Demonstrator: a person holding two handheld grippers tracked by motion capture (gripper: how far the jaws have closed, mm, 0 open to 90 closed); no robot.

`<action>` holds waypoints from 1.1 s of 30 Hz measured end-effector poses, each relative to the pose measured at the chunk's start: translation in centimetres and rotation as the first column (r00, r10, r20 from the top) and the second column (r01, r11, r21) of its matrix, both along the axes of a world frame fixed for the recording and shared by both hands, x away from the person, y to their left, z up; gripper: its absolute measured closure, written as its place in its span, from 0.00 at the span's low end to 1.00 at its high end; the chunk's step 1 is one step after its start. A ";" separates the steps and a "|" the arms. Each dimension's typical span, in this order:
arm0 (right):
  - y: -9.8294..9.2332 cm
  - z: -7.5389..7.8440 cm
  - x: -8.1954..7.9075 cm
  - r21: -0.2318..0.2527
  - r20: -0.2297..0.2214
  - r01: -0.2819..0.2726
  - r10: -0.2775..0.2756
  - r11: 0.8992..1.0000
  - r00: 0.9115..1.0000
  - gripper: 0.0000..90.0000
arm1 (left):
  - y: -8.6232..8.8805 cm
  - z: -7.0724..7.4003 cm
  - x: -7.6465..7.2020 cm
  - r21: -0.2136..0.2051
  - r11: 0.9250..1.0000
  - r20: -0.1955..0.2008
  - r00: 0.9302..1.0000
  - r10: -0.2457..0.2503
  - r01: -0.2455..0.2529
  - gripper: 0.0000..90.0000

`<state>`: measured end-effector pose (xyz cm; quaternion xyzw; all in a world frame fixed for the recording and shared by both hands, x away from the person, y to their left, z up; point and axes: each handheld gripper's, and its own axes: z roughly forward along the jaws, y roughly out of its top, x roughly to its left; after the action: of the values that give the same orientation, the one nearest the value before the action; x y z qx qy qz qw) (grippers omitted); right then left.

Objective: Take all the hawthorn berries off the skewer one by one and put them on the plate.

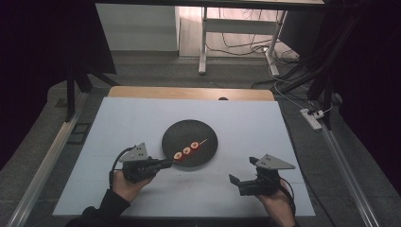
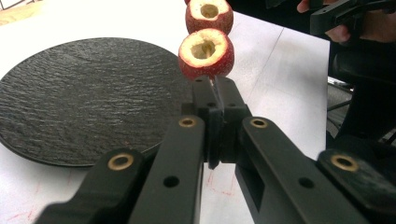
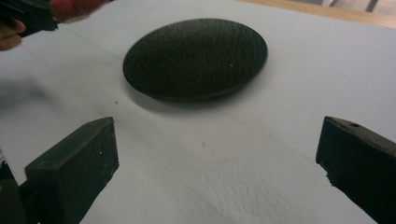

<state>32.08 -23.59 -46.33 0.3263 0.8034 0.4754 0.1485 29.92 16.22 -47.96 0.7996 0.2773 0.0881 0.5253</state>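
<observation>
While the left gripper clamps the fruit skewer over the black plate, the right gripper waits wide open on bare table beside its rim

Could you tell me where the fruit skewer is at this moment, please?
In the high view the fruit skewer lies over the near part of the black plate, mid-table, its near end clamped in the left gripper; the open right gripper is apart, lower right.
</observation>
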 end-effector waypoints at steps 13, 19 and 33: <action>3.3 0.7 1.9 0.052 -0.053 -0.102 0.105 0.993 0.993 0.00 | 0.1 0.0 -0.1 -0.026 1.000 0.017 1.000 0.005 -0.005 1.00; 4.6 1.2 2.7 0.088 -0.067 -0.112 0.118 0.990 0.991 0.00 | 0.0 0.0 -0.2 -0.032 0.999 0.023 1.000 0.003 -0.003 1.00; 7.9 2.3 4.5 0.129 -0.113 -0.154 0.169 0.980 0.979 0.00 | 0.0 0.1 -0.2 -0.037 0.999 0.030 0.999 -0.009 0.010 1.00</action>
<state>36.56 -15.71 -44.02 0.2970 0.8050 0.5121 0.0398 29.69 16.24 -47.88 0.7897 0.2670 0.0925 0.5445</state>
